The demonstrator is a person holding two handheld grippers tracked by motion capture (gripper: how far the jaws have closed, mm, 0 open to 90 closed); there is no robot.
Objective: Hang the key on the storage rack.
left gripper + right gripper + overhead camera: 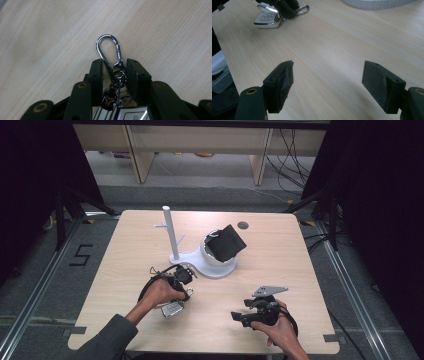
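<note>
1. Where the left hand-held gripper (113, 65) points down at the pale wooden surface (50, 37), its two black jaws stand on either side of a keyring; the silver carabiner clip (108, 51) lies flat and sticks out beyond the fingertips, while the small ring and links sit in the gap between them.
2. The pads are close to the ring, but whether they press on it cannot be told.
3. From the high view, the car key fob (171, 309) lies on the surface just below the left hand (161, 292), toward the near edge.
4. The right hand-held gripper (328, 82) is released, jaws wide apart over bare wood, well to the right of the key.
5. Behind them stands a white stand (172, 237) with a bowl-shaped base carrying a black object (226, 242).
</note>
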